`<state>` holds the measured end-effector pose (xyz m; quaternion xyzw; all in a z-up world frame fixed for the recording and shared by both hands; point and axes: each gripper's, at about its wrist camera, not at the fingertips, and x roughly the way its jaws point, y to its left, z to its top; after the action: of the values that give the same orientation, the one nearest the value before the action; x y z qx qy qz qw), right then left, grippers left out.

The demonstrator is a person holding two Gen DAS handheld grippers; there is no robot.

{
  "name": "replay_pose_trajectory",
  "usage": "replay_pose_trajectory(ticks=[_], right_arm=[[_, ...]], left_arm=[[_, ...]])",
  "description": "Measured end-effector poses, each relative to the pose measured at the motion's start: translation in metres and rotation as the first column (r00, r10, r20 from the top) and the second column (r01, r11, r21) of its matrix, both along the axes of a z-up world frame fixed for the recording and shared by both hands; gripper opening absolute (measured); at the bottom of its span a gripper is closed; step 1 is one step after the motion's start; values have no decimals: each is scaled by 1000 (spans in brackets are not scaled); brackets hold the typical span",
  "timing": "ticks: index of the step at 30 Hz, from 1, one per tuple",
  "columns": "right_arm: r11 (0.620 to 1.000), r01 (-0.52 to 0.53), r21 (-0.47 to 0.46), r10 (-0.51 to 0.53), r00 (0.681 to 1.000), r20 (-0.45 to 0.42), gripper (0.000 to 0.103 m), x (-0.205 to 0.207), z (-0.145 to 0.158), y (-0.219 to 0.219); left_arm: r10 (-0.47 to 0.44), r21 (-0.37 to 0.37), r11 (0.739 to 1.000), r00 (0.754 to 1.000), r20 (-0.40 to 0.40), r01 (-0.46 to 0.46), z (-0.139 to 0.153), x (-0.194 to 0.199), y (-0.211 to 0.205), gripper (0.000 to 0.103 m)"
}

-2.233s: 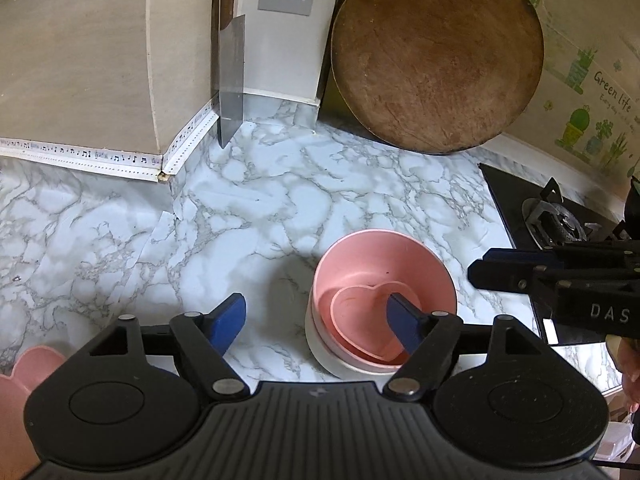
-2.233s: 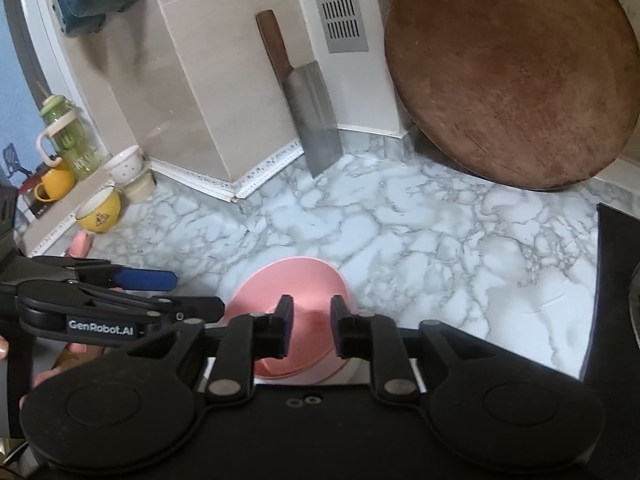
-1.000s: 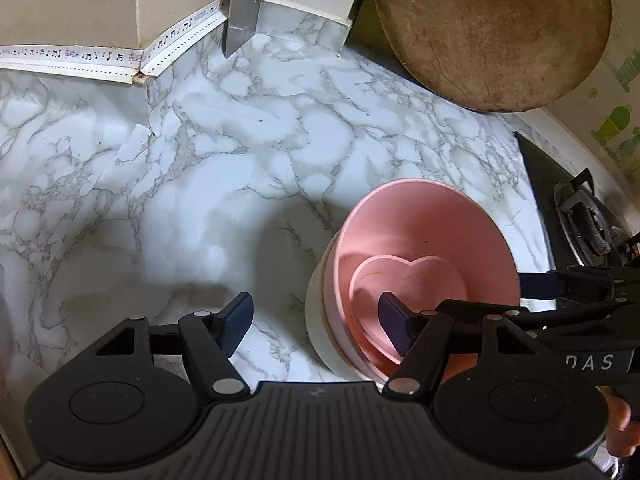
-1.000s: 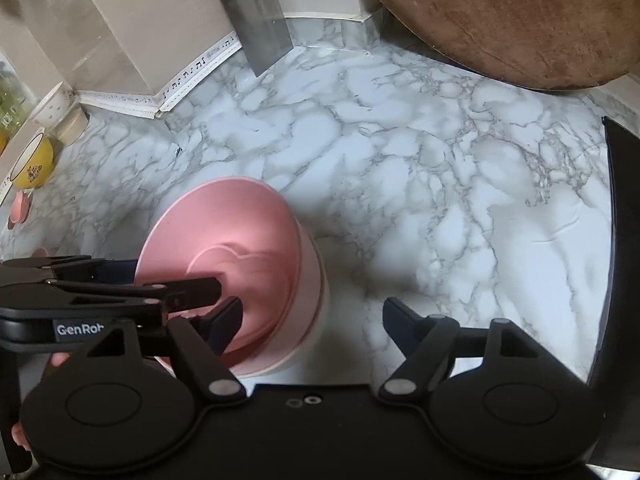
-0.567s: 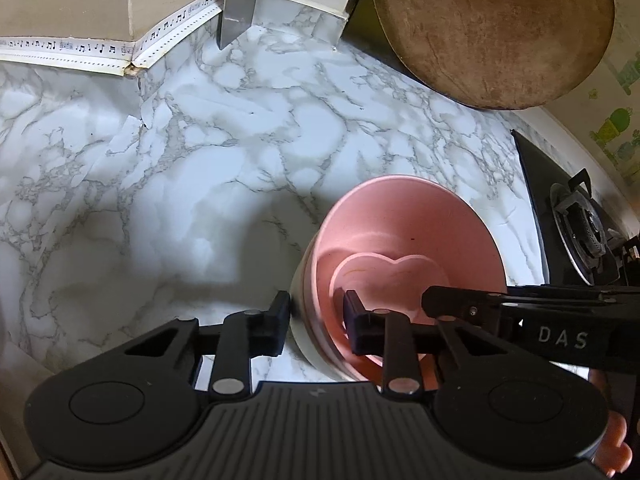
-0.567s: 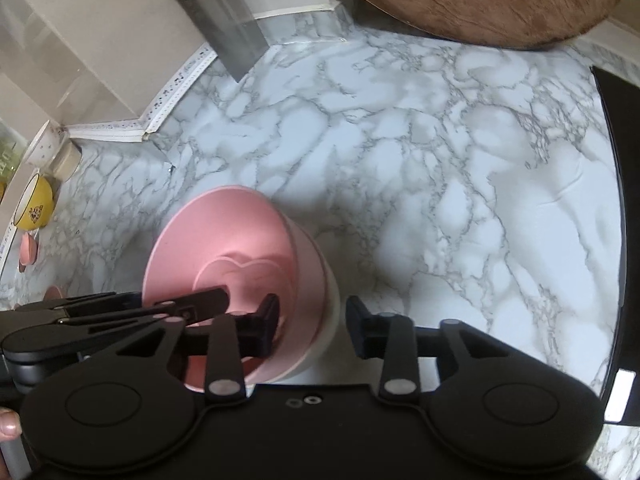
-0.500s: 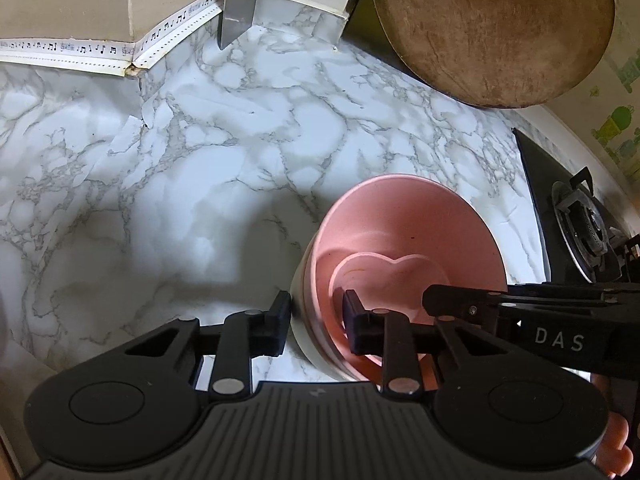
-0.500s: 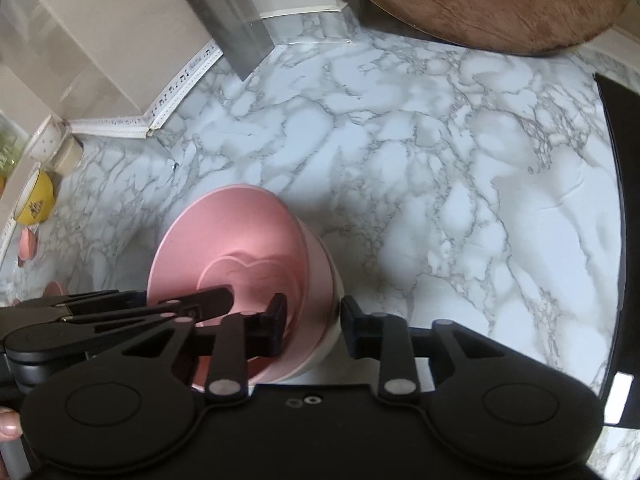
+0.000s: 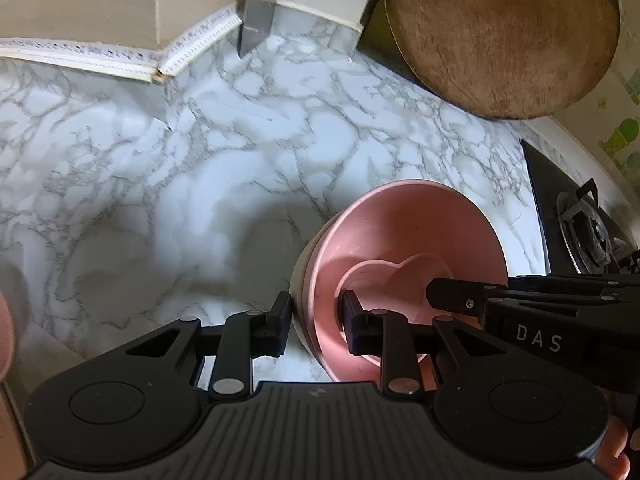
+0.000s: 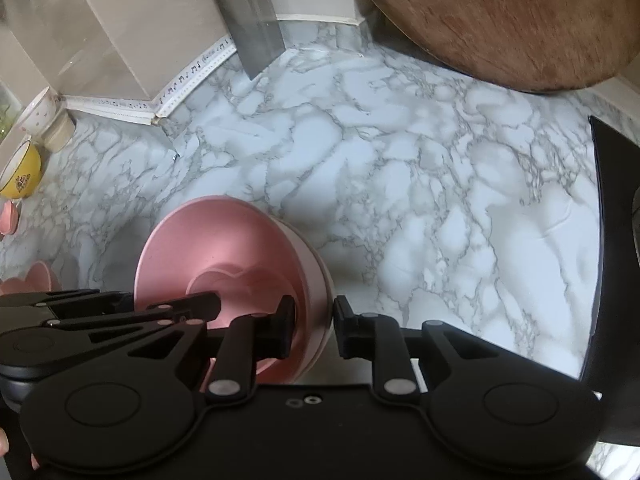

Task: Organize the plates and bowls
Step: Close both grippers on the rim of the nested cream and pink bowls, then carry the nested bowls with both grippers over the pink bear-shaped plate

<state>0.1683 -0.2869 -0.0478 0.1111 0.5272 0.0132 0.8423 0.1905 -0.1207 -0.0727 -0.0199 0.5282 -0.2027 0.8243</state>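
A stack of bowls is held above the marble counter [image 9: 160, 184]: a pink bowl [image 9: 404, 236] nested in a white bowl [image 9: 299, 300], with a small pink heart-shaped dish [image 9: 396, 276] inside. My left gripper [image 9: 315, 322] is shut on the stack's left rim, one finger outside and one inside. My right gripper [image 10: 314, 326] is shut on the right rim of the pink bowl [image 10: 224, 240] in the same way. Each gripper shows in the other's view.
A round wooden board [image 9: 500, 32] leans on the back wall beside a cleaver [image 9: 256, 20]. A black stove [image 9: 576, 216] lies at the right. A yellow bowl [image 10: 20, 172], a white cup [image 10: 40, 112] and pink heart dishes [image 10: 32, 276] sit at the left.
Both grippers closed on opposite rims of the bowl stack. The stack now sits higher and tilted in both views, and the counter has shifted beneath it.
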Motion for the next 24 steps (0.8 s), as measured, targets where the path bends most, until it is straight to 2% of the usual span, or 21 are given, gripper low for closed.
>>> replay_pose_trajectory(ticks=[6,12,24], right_arm=[[999,-42,9,41,998,37,20,2,21,17],[992,-128,16,127,989,70,20,4,42,52],[943,-330,39,324,939,112,20,-1,68,152]], left_arm=[[50,-10,999,998,32,-49,23,-4,21,26],[120,2,993,990,69,-121,49,-16,57,25],[298,63,950,949,98,-305,84,-49,151,26]])
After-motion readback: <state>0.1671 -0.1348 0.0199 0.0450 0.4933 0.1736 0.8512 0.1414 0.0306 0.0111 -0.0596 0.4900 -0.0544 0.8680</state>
